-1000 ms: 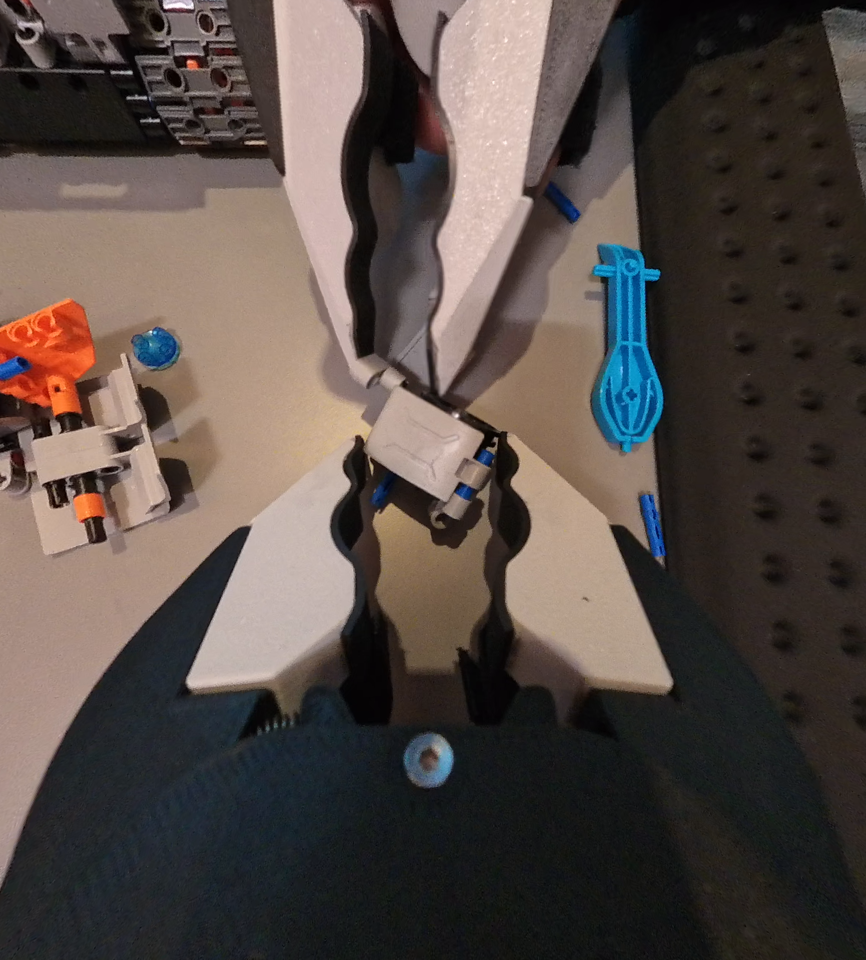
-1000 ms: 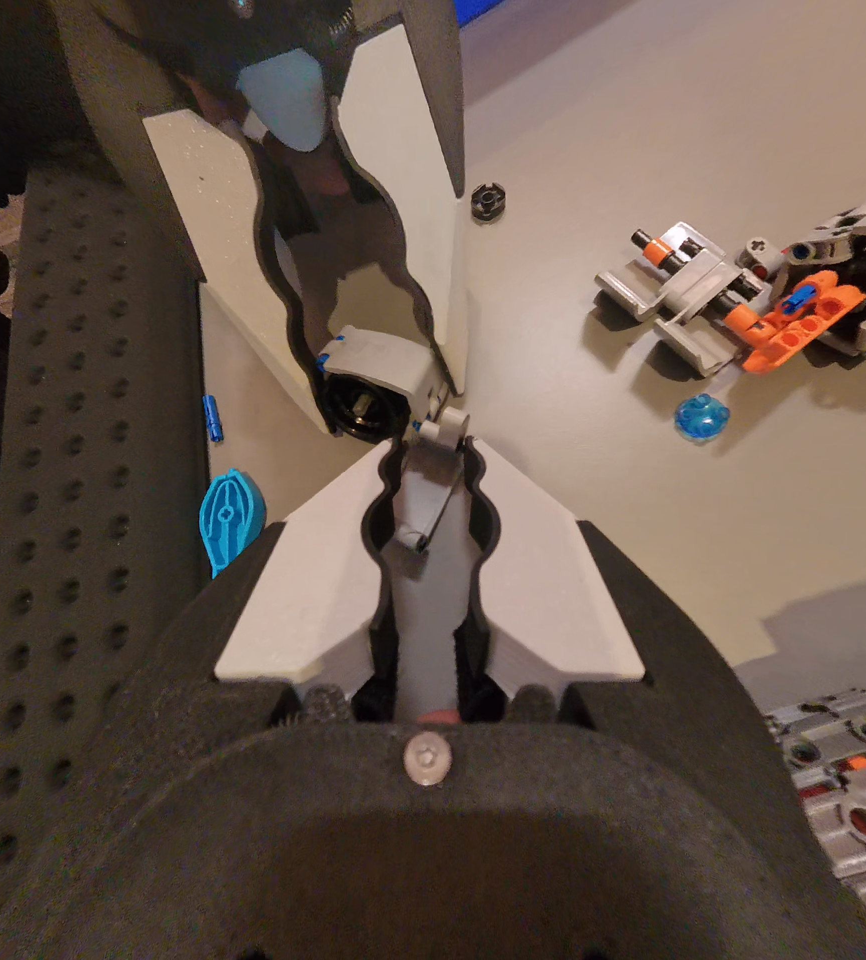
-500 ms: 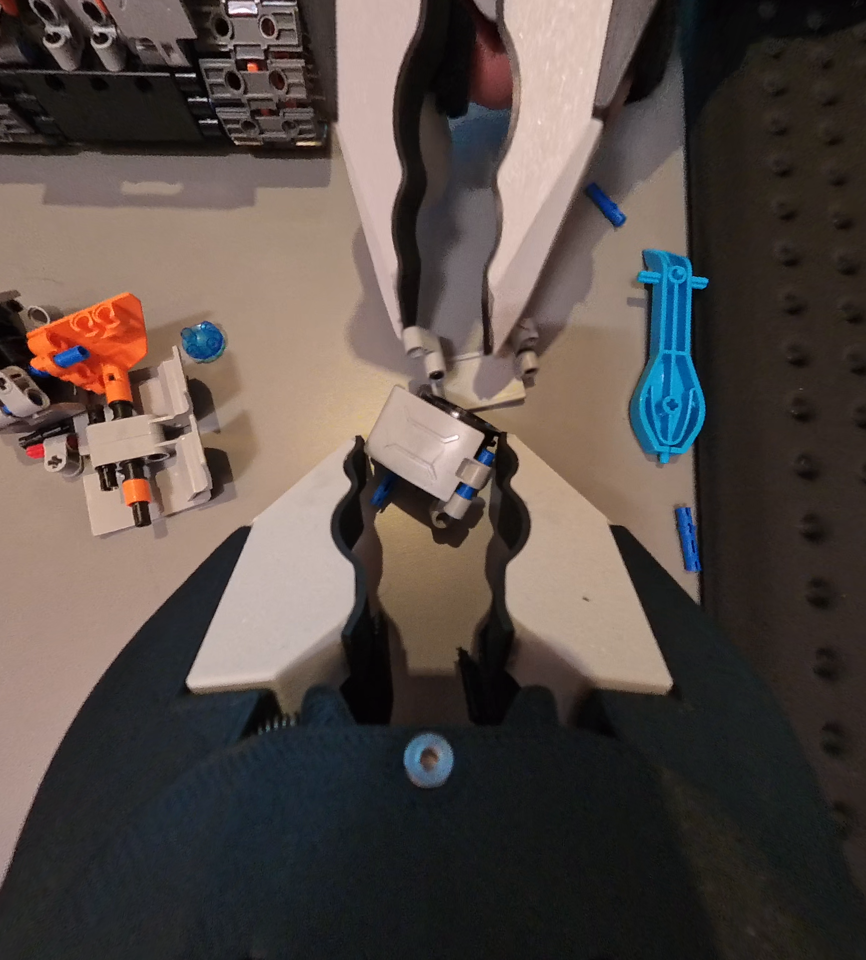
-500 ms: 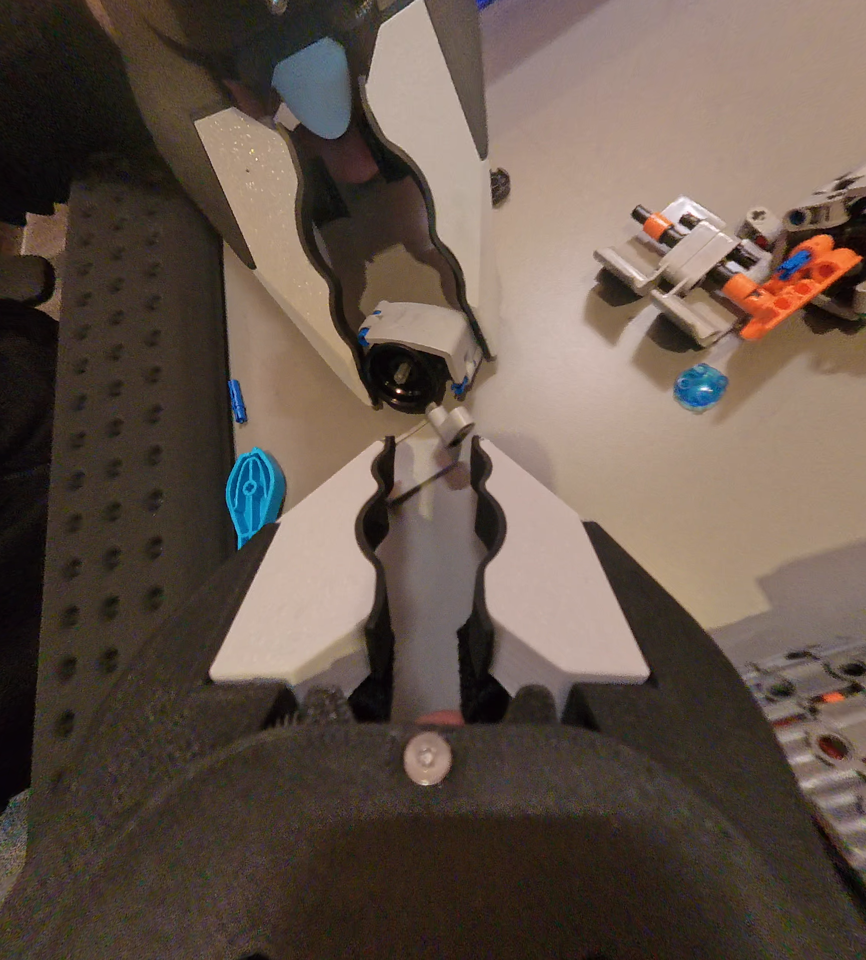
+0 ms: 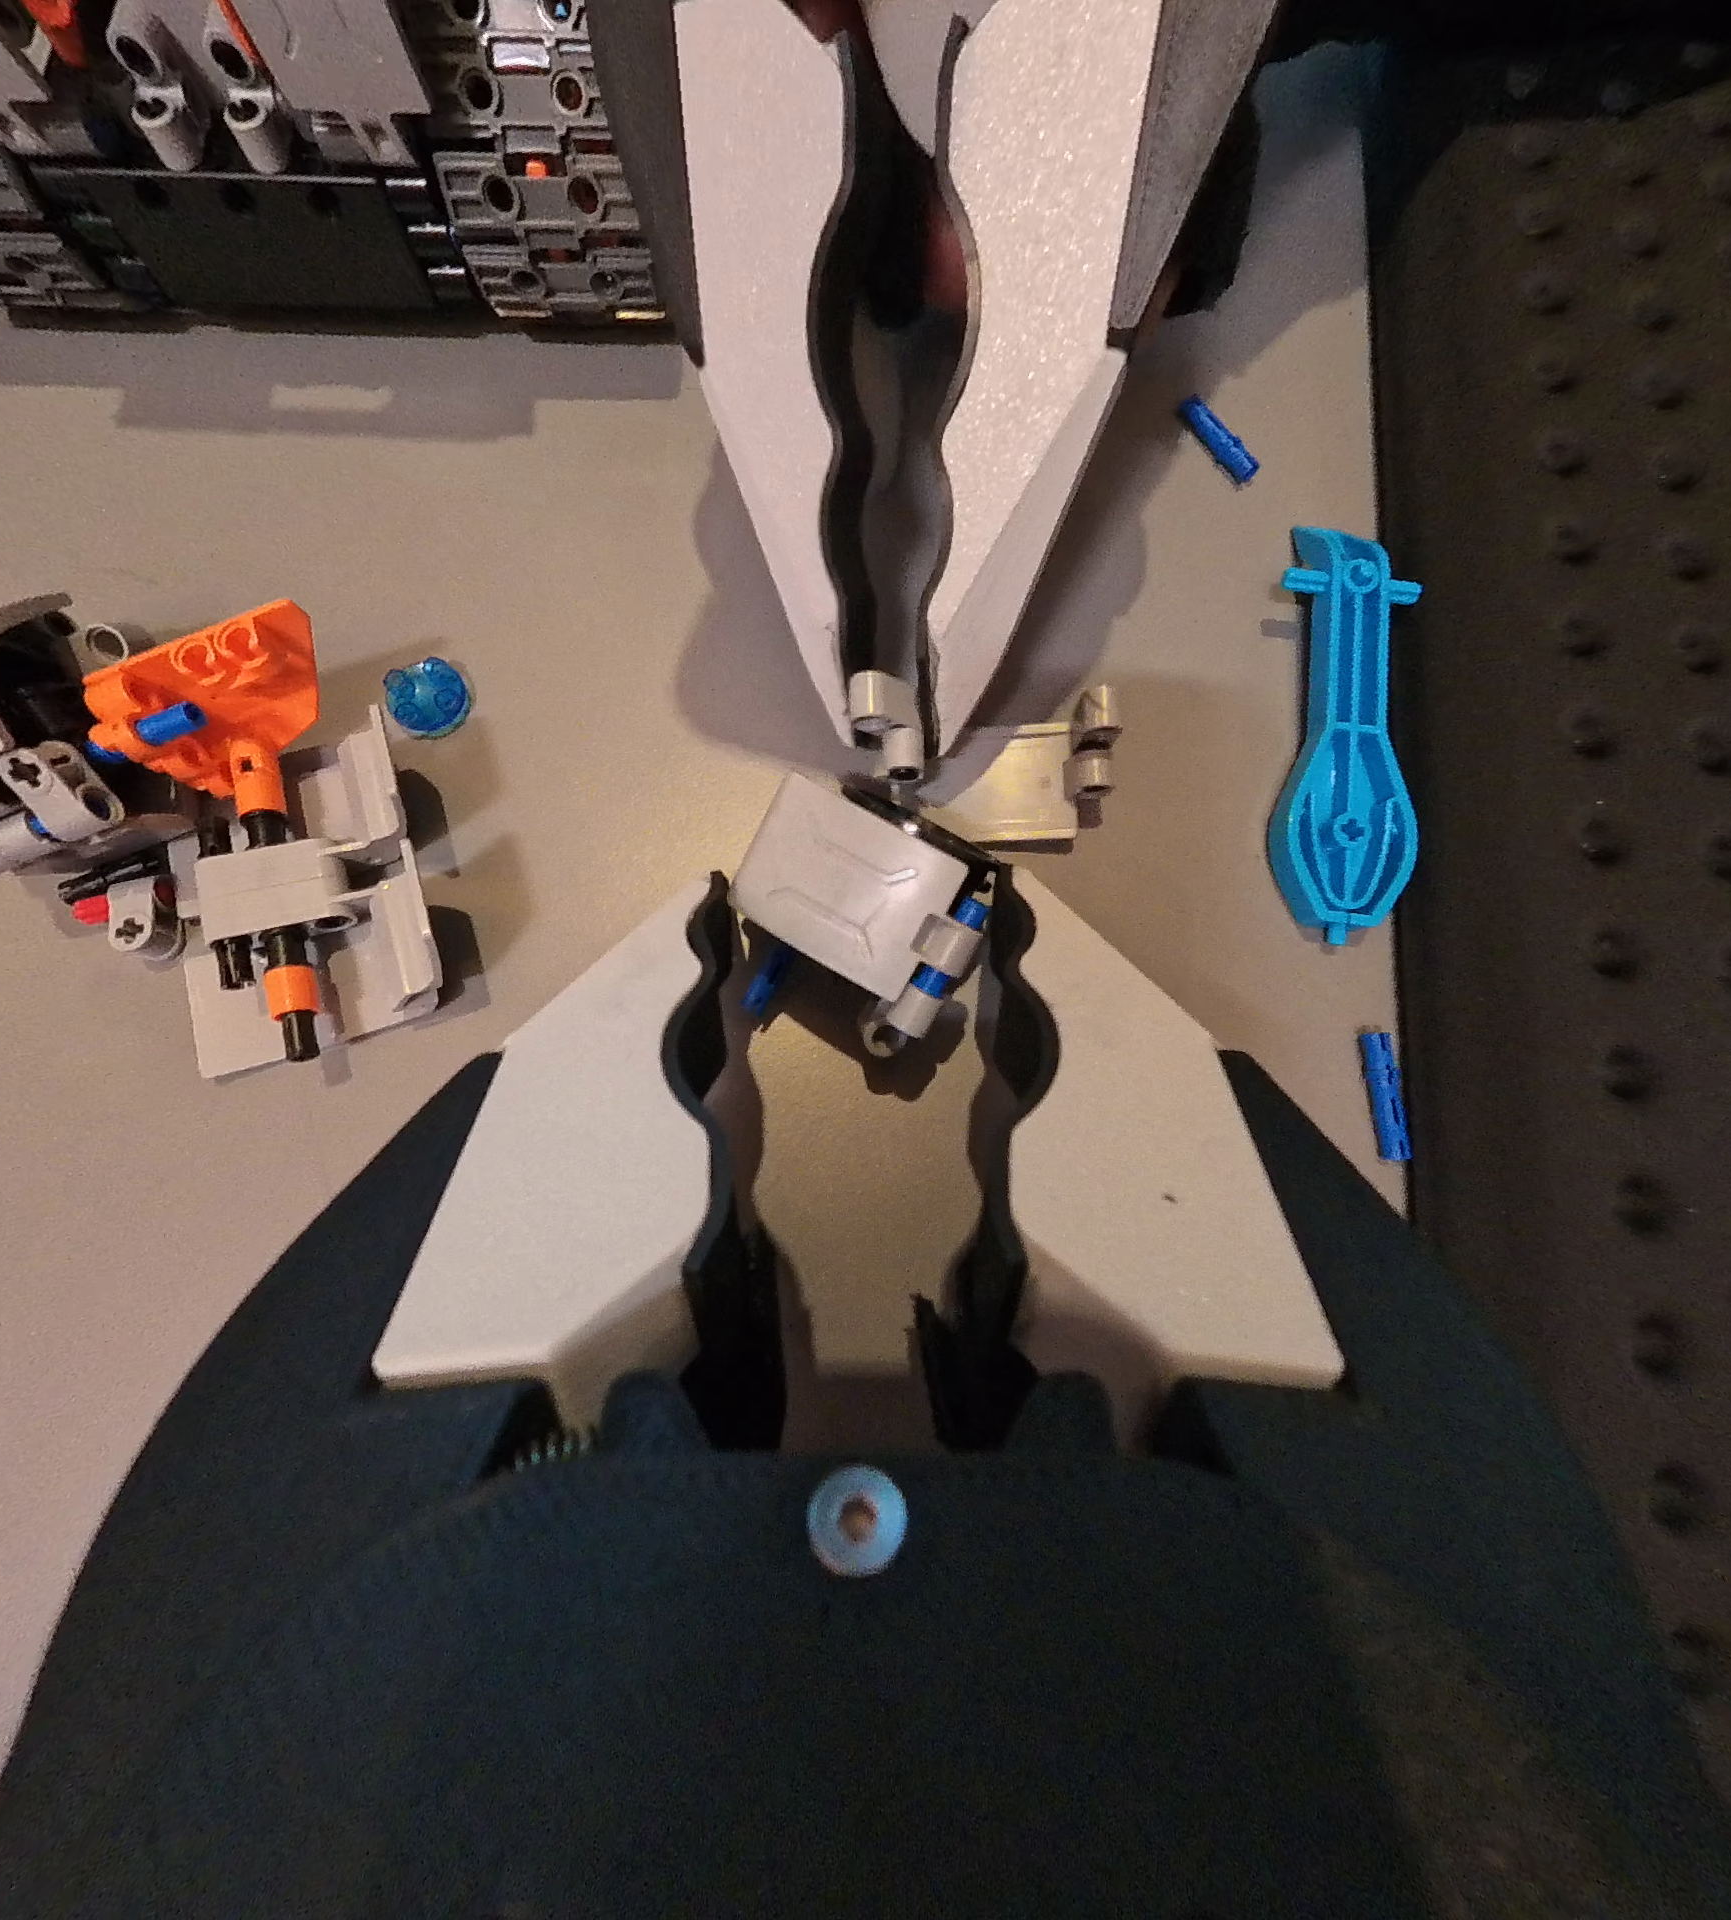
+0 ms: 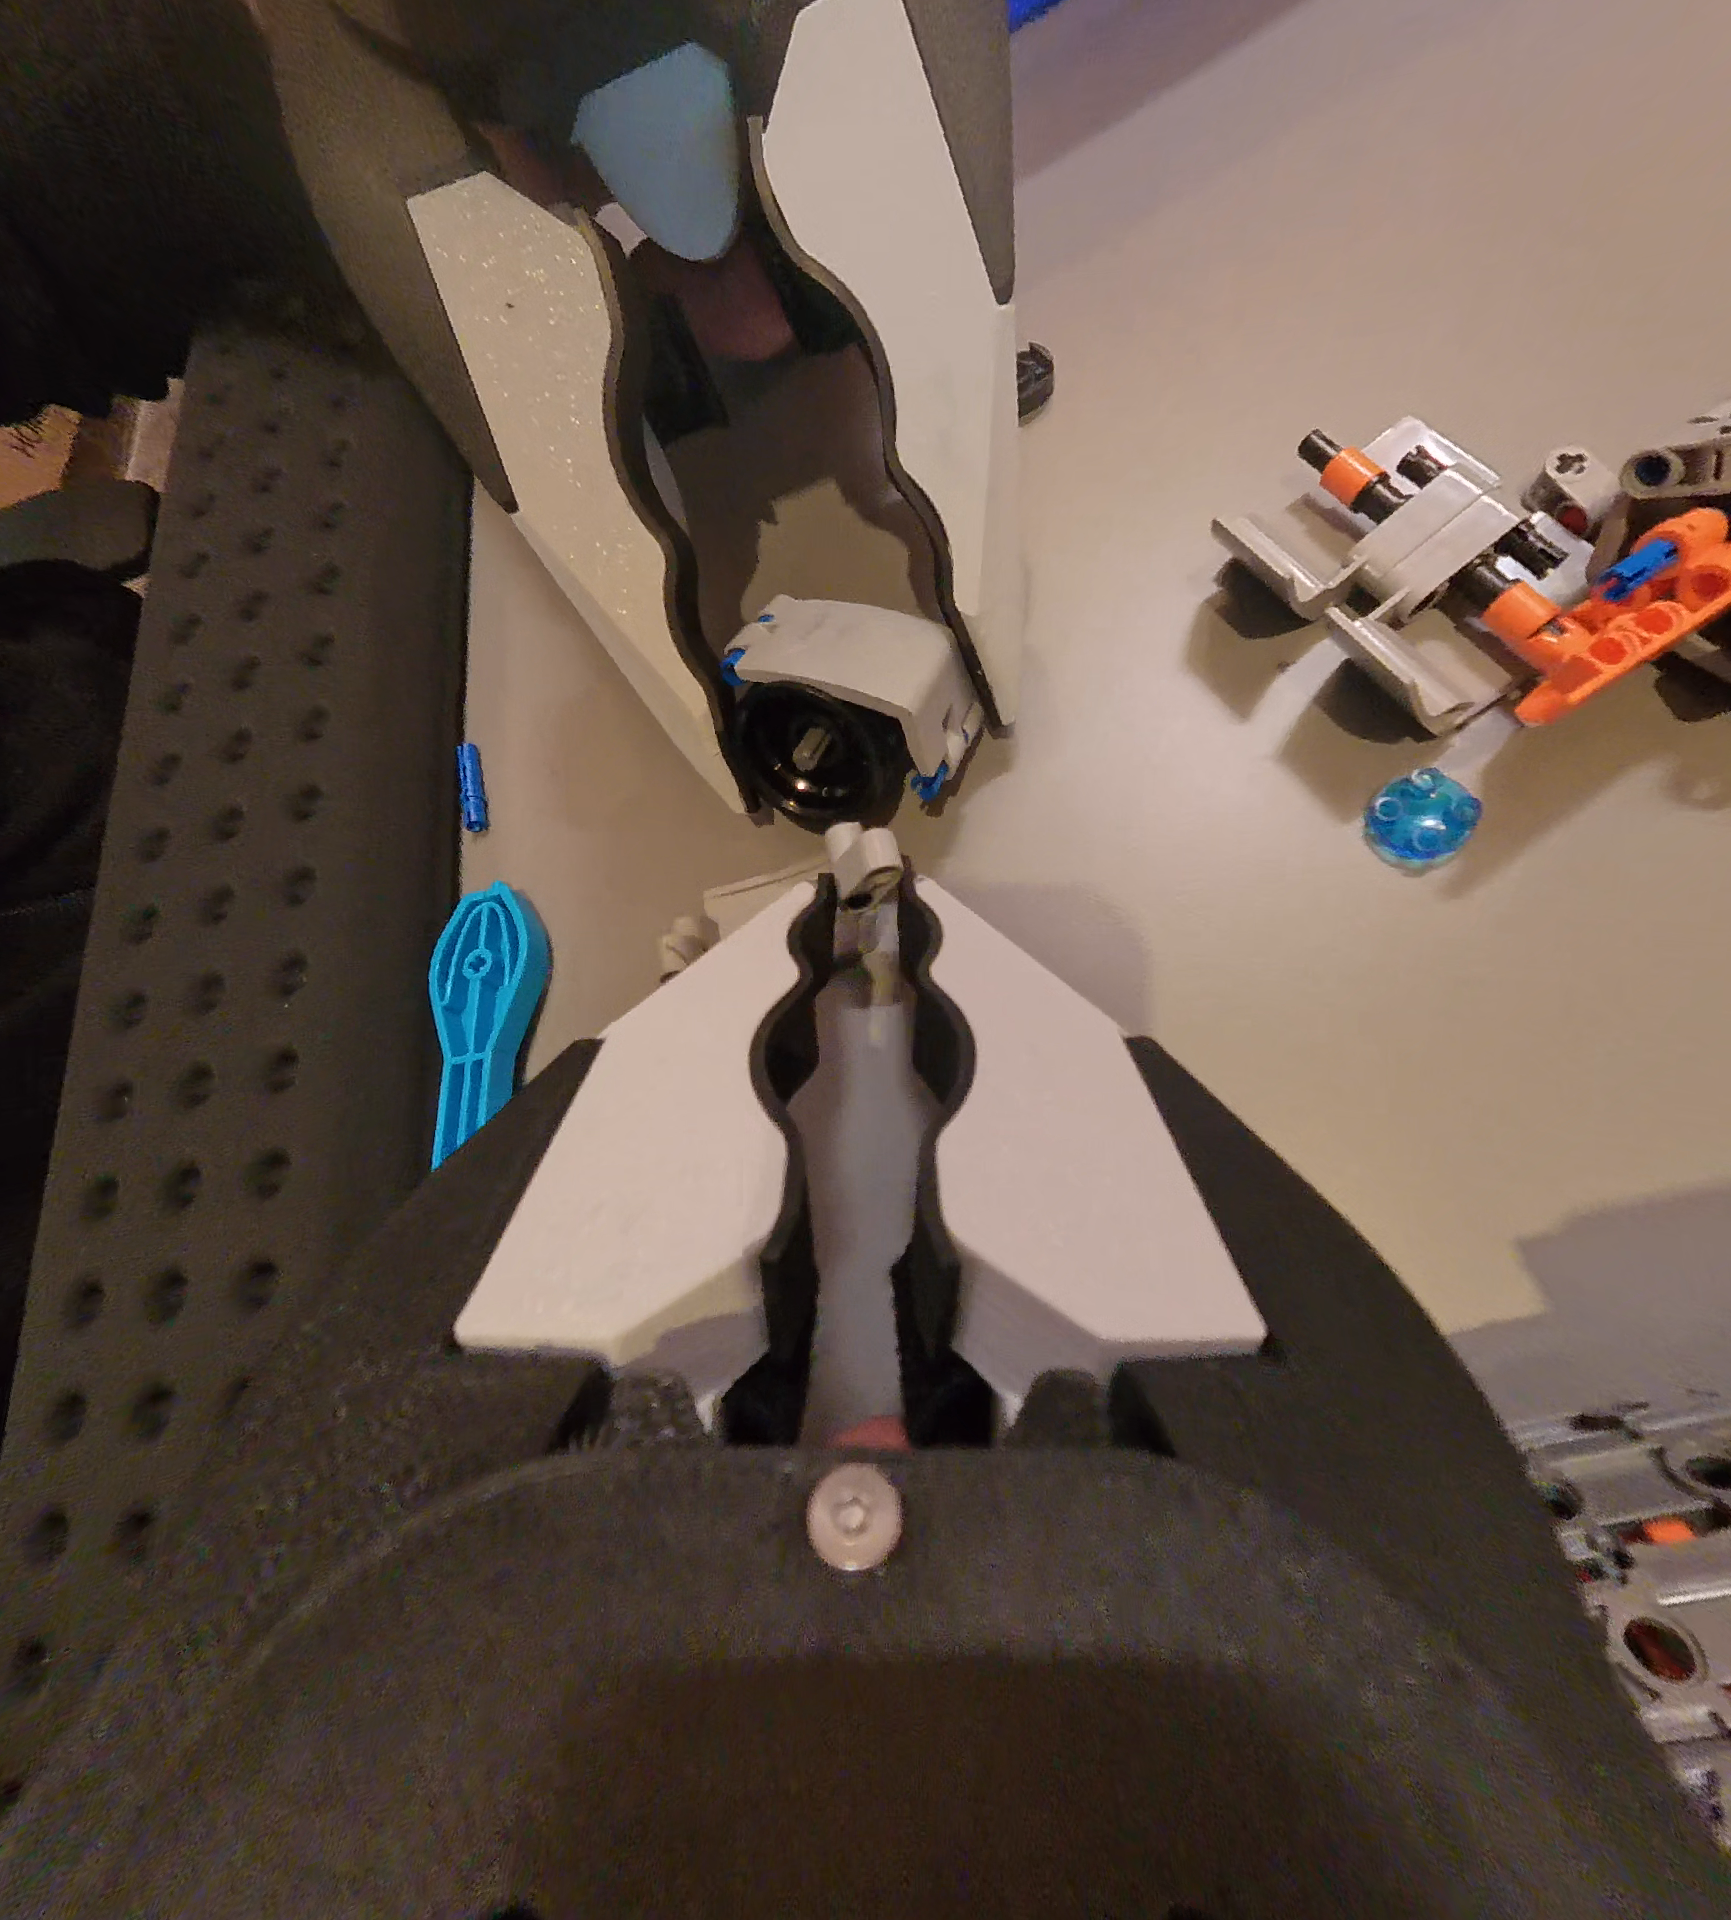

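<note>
The left gripper point(image 5: 866, 914) clamps a grey curved panel piece point(image 5: 845, 894) between its fingertips, its jaws fairly wide apart to span the piece; blue pins and a small grey connector stick out at the piece's near corner, and the right wrist view shows a black round part point(image 6: 814, 758) under the same grey shell. The right gripper point(image 6: 866, 899) comes in from the opposite side, tip to tip with the left one, its jaws drawn narrow around a small grey connector point(image 6: 866, 862) that pokes out past its fingertips and sits just beside the black round part; whether the two touch cannot be told. Both grippers hang over a beige table point(image 5: 528, 520). Under the right gripper's tip a pale grey curved panel point(image 5: 1032, 795) lies flat on the table. To one side, near a dark studded mat point(image 5: 1619, 727), lie a bright blue flat tool point(image 5: 1344, 779) and two short blue pins point(image 5: 1219, 438), point(image 5: 1382, 1093), well apart from each other. On the other side sits a loose cluster of grey, black and orange building pieces point(image 5: 269, 831), with an orange plate point(image 5: 217, 686) on top and a clear blue round stud point(image 5: 428, 698) just beside it. Along the far edge of the table stands a larger grey and black built block point(image 5: 269, 166).
</note>
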A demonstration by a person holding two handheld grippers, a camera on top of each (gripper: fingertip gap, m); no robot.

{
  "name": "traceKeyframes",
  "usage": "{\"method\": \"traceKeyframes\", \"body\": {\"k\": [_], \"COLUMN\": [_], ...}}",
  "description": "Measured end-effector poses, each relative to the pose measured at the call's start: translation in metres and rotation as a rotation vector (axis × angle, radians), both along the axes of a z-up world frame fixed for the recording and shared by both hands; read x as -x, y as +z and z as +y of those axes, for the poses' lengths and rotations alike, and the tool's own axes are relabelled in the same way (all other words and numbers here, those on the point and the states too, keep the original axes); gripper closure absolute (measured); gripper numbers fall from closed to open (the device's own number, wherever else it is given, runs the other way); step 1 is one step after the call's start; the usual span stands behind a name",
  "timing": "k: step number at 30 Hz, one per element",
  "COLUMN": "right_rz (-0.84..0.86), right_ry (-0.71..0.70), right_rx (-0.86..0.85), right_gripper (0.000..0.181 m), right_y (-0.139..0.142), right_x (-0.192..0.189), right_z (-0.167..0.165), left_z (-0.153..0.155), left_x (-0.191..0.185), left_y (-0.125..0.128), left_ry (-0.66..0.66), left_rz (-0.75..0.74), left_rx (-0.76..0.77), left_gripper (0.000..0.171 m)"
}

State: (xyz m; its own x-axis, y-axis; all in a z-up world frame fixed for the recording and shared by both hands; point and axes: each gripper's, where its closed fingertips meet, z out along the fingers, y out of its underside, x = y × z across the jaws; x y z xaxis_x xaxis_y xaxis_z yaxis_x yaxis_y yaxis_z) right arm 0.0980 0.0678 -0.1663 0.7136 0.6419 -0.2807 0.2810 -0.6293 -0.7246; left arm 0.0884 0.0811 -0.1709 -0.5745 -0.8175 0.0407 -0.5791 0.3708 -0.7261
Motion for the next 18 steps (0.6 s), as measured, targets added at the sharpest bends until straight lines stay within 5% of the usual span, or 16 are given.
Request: {"method": "traceKeyframes", "body": {"k": [5, 18], "right_rz": [-0.002, -0.347], "right_ry": [0.000, -0.072], "right_rx": [-0.057, -0.311], "right_gripper": [0.176, 0.177], "right_y": [0.009, 0.028], "right_x": [0.000, -0.006], "right_z": [0.002, 0.014], "left_z": [0.000, -0.004], "left_x": [-0.001, -0.007], "left_y": [0.007, 0.032], "left_ry": [-0.001, 0.005], "left_rz": [-0.026, -0.150], "left_rx": [0.031, 0.065], "left_gripper": [0.123, 0.124]}}
